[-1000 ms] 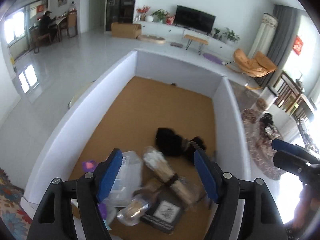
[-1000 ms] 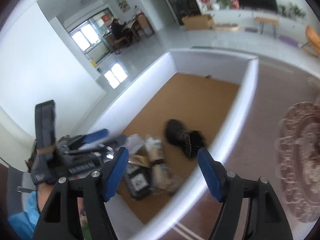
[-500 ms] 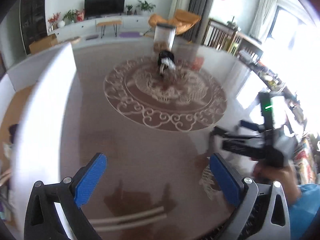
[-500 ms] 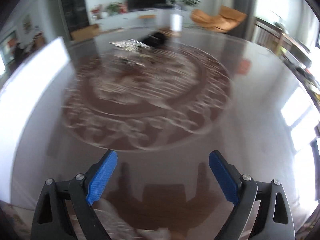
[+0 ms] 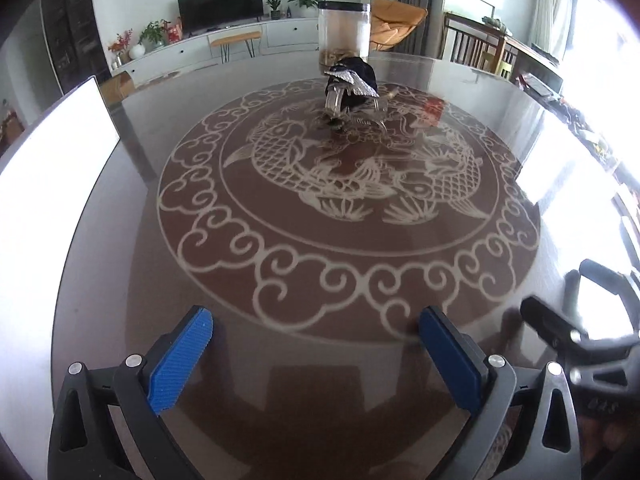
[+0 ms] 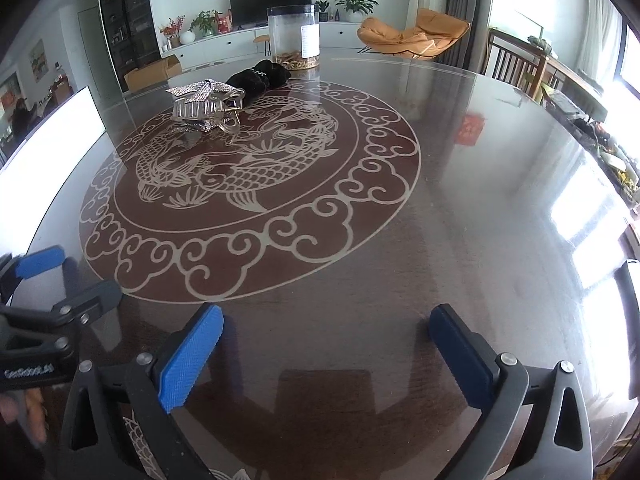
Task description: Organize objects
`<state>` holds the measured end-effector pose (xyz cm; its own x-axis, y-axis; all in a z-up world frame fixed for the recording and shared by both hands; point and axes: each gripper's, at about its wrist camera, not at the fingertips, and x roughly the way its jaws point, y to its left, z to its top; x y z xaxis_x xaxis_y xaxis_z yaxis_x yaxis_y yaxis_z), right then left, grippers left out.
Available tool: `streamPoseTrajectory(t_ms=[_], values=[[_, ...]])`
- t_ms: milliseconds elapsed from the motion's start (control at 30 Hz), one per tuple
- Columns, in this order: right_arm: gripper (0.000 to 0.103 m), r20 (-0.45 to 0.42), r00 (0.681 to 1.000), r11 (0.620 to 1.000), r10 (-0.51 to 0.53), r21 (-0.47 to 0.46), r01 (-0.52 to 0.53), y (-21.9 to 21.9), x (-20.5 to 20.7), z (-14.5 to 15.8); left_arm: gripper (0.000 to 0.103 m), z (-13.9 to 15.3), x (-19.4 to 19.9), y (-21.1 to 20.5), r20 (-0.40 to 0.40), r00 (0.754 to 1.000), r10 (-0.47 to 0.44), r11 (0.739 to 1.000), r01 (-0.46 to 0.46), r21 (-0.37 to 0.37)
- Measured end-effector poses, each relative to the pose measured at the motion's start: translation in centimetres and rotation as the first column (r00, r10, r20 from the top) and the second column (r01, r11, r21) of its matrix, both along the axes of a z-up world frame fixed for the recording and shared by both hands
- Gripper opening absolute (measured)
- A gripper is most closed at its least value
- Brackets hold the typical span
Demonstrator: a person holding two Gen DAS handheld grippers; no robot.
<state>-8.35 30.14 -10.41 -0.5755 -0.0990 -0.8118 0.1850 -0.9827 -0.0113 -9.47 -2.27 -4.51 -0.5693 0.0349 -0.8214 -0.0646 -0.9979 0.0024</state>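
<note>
A clear hair claw clip with a sparkly silver bow (image 6: 206, 105) lies on the far part of the round glass table (image 6: 440, 220); in the left wrist view it (image 5: 352, 92) sits far ahead. A black scrunchie (image 6: 258, 78) lies right behind it, also in the left wrist view (image 5: 358, 70). My left gripper (image 5: 316, 344) is open and empty above the near table edge. My right gripper (image 6: 326, 340) is open and empty beside it. Both are far from the clip.
A tall clear jar (image 6: 294, 36) with dried bits at its bottom stands behind the scrunchie. A white box wall (image 5: 52, 168) rises at the table's left side. A red sticker (image 6: 472, 130) lies under the glass at right.
Both grippers have swung right, away from the white box with its several objects, and now face the round table. Both stay open and empty.
</note>
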Motion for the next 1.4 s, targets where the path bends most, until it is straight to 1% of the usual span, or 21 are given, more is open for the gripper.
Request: streamPoseTrajectory(t_ms=[67, 200, 367, 1400], values=[[0.103, 0.000, 1.000, 1.000, 0.000, 0.000, 0.000, 0.1, 0.1, 0.0, 0.103, -0.1, -0.4, -0.3, -0.015, 1.000, 0.007, 1.000, -0.007, 0.005], [0.103, -0.001, 1.000, 1.000, -0.001, 0.002, 0.001, 0.0, 0.1, 0.0, 0.103, -0.3, -1.4, -0.7, -0.014, 1.000, -0.001, 1.000, 0.001, 0.007], [0.103, -0.001, 1.000, 1.000, -0.013, 0.003, 0.013, 0.0, -0.1, -0.1, 0.103, -0.3, -1.4, -0.7, -0.014, 1.000, -0.001, 1.000, 0.001, 0.007], [0.103, -0.002, 1.000, 1.000, 0.007, 0.002, -0.007, 0.1, -0.2, 0.1, 0.103, -0.3, -1.4, -0.6, -0.014, 1.000, -0.001, 1.000, 0.001, 0.007]])
